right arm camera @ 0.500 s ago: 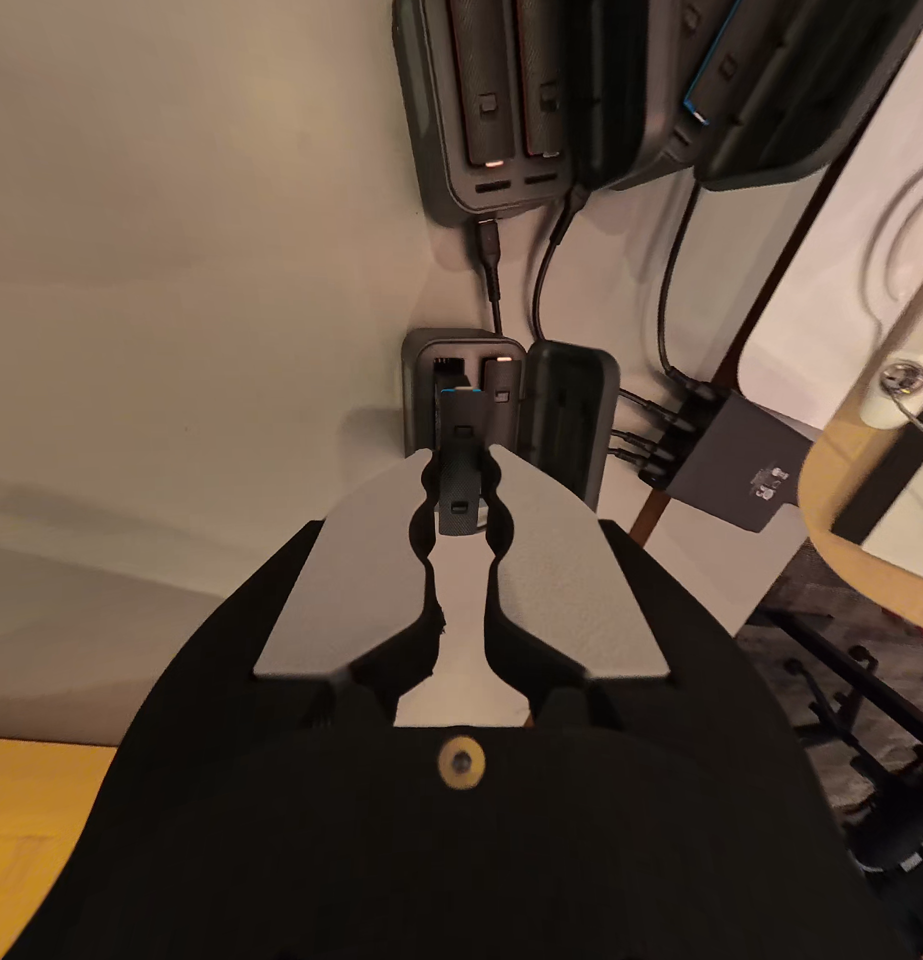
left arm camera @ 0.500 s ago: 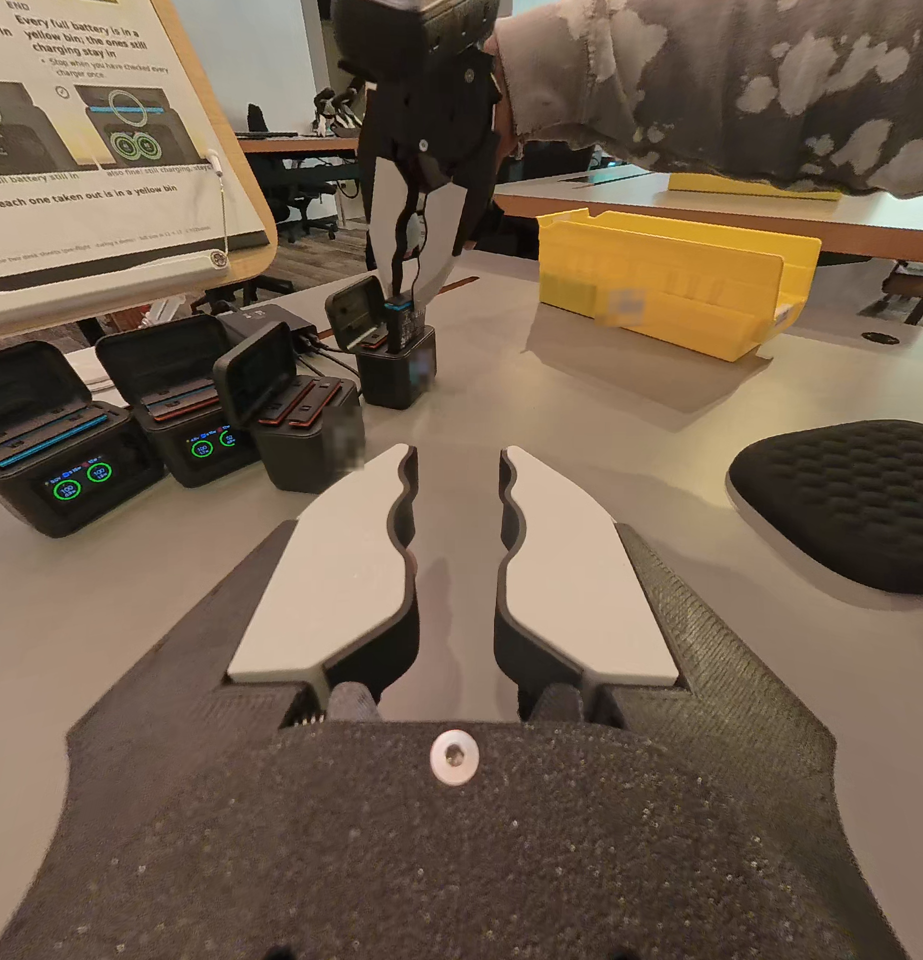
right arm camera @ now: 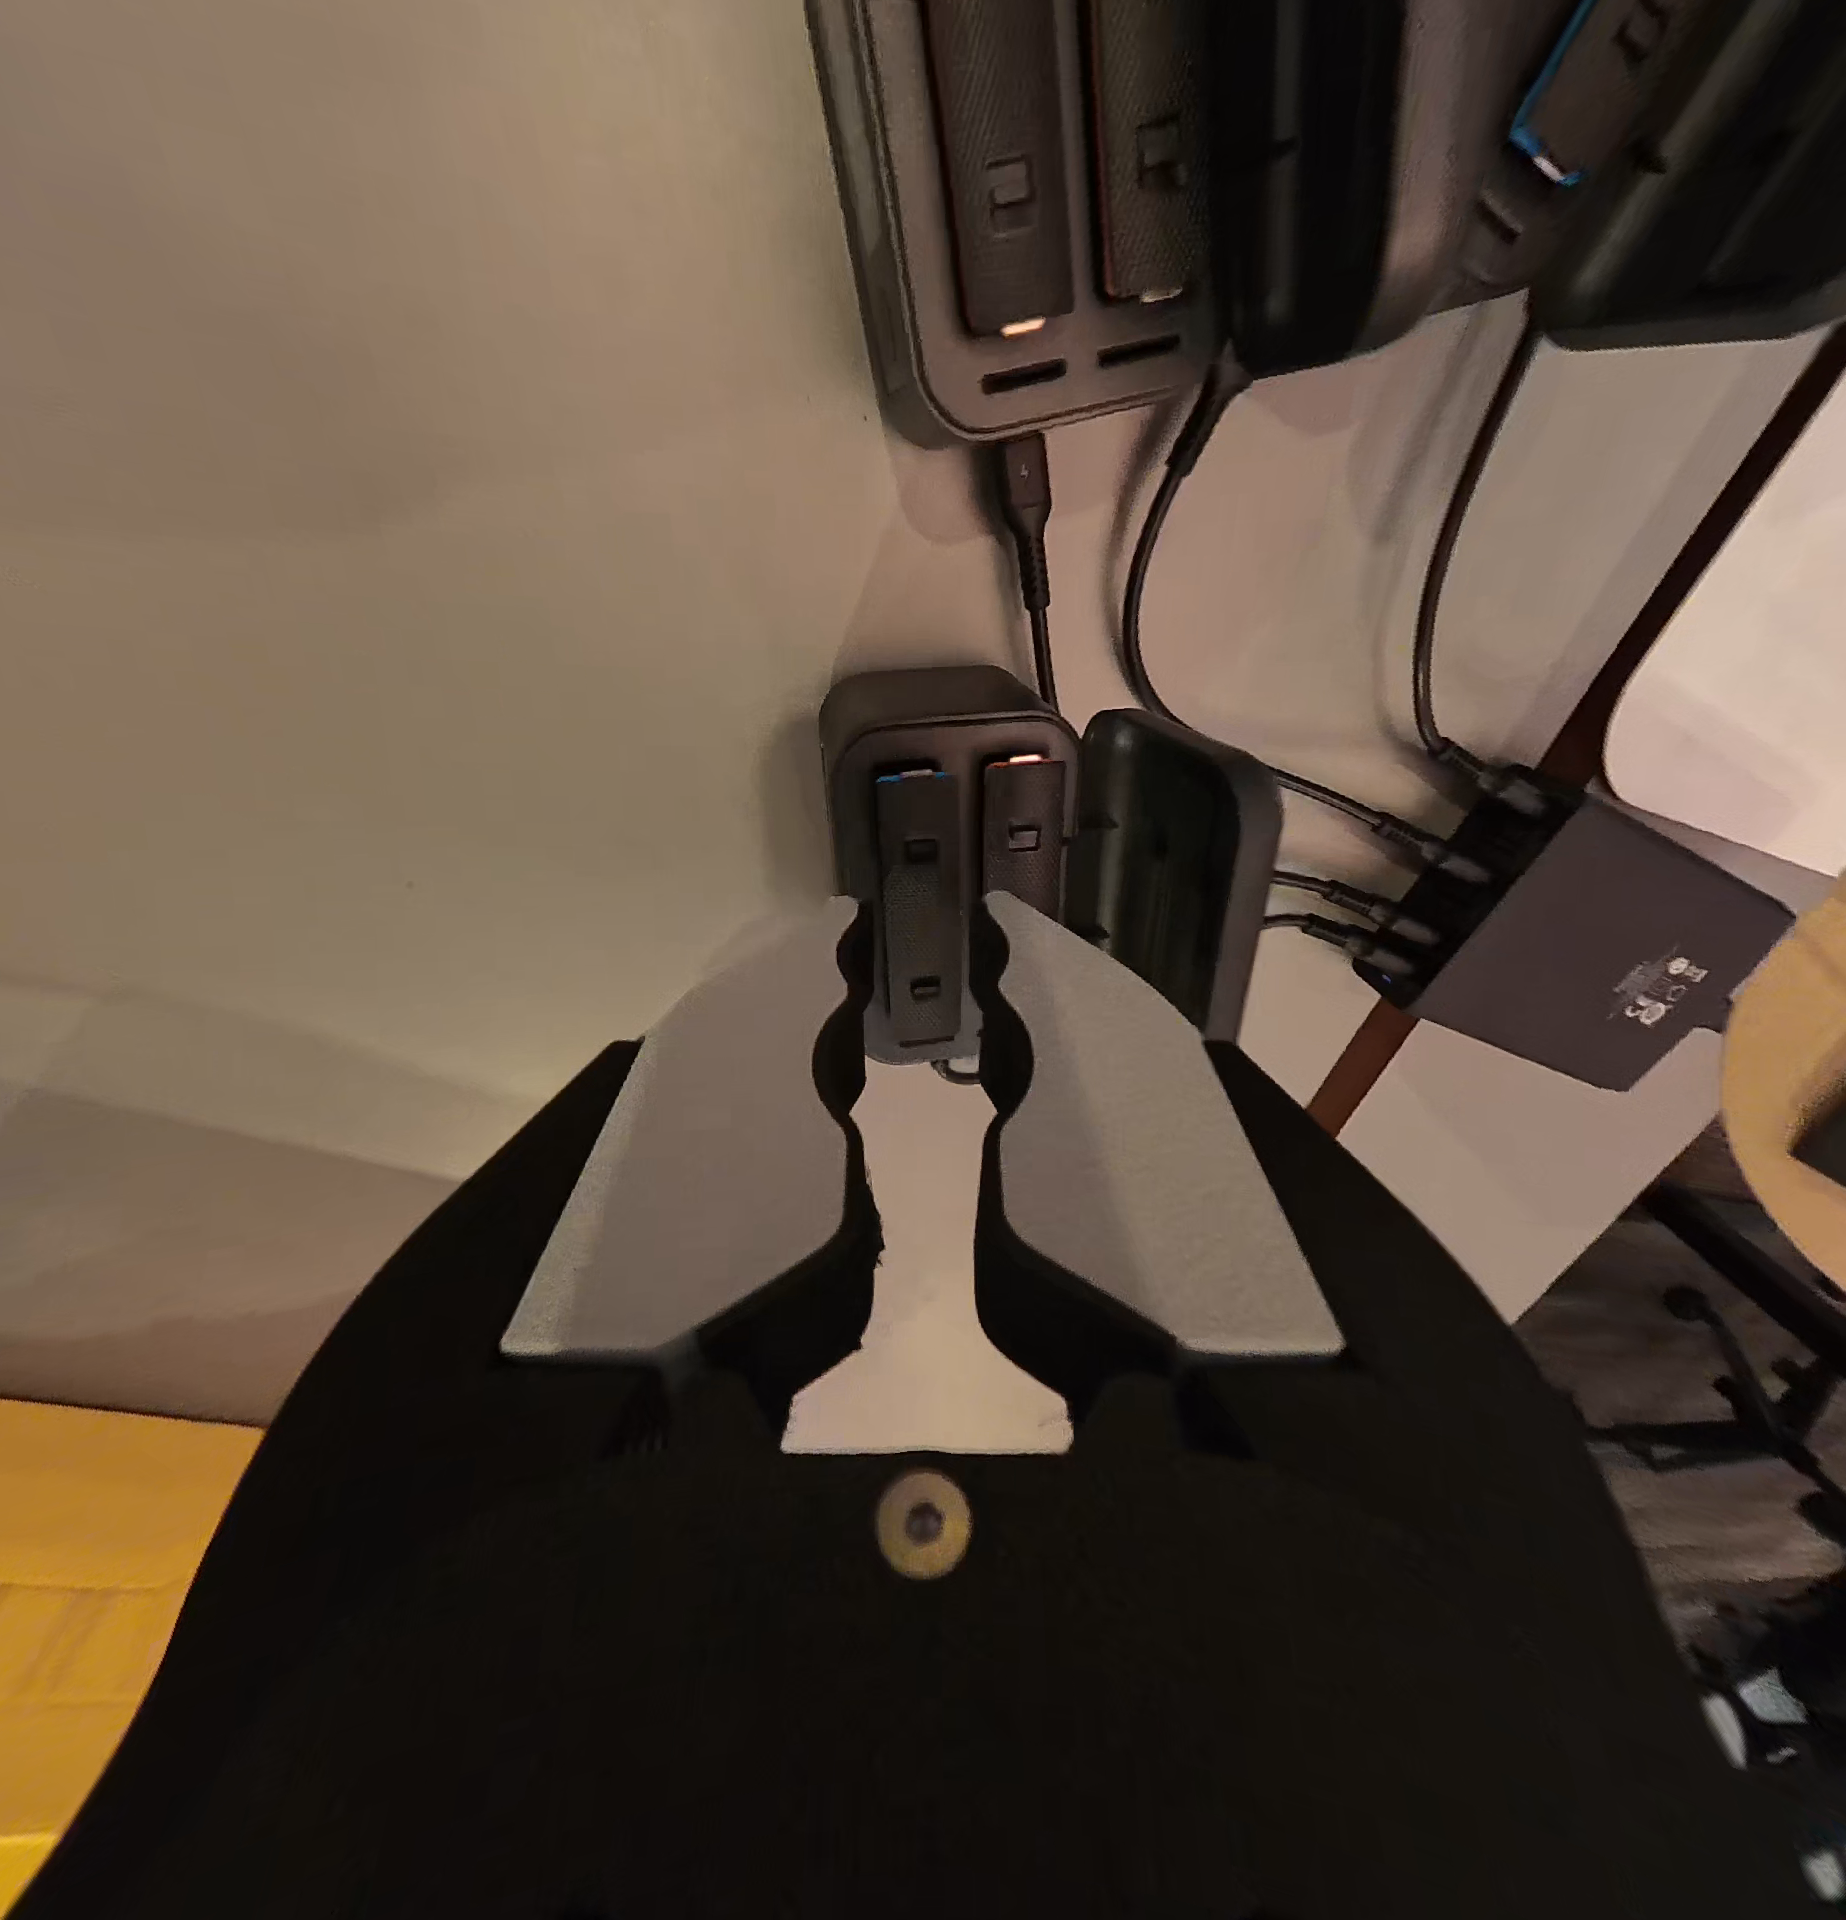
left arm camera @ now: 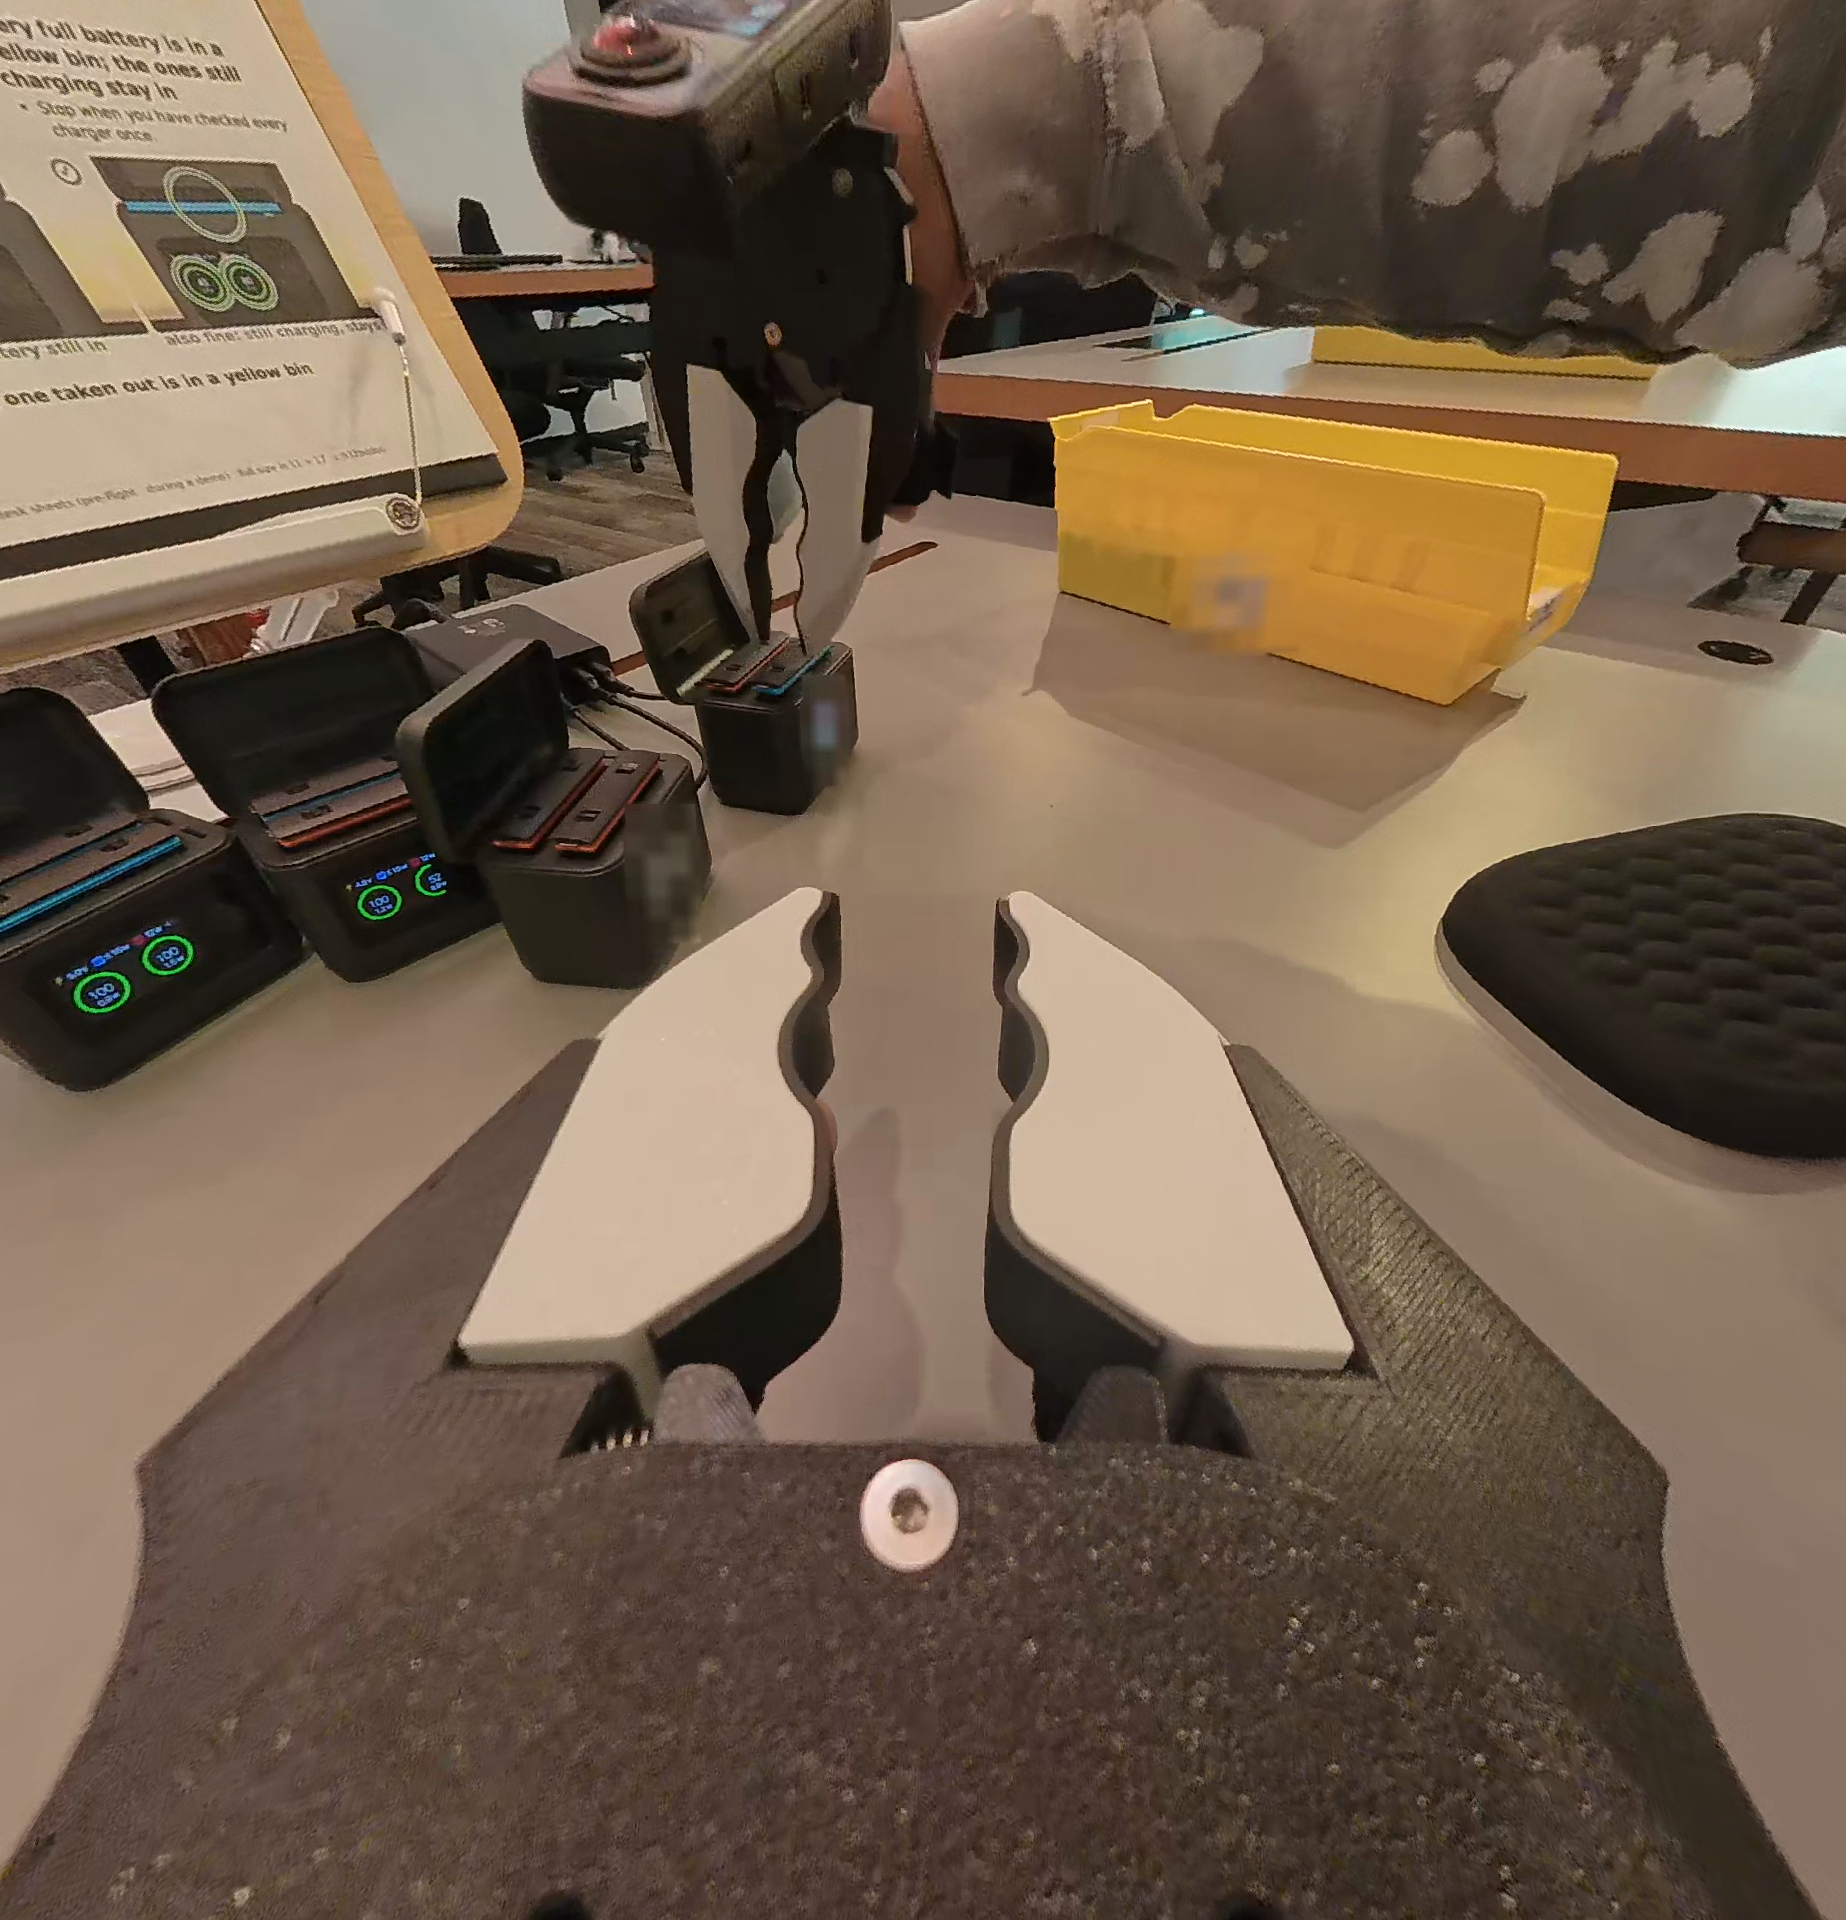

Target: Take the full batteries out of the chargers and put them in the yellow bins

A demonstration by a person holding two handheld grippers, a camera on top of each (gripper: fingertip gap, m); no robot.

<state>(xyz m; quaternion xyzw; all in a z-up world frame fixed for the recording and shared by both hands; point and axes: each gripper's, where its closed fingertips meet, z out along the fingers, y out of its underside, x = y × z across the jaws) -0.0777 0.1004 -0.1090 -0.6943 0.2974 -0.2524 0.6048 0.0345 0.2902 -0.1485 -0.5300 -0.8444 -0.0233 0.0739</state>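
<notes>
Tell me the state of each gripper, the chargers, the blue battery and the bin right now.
Left gripper, open, empty.
Right gripper, jaws close around the blue battery; grip unclear.
Blue battery, in its charger slot.
Far charger, lid open.
Near chargers, lids open; two screens lit.
Bin, no battery visible inside.

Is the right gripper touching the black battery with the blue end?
Cannot tell. The right wrist view shows the right gripper straddling the black blue-ended battery, but dark finger edges hide any gap.
</notes>
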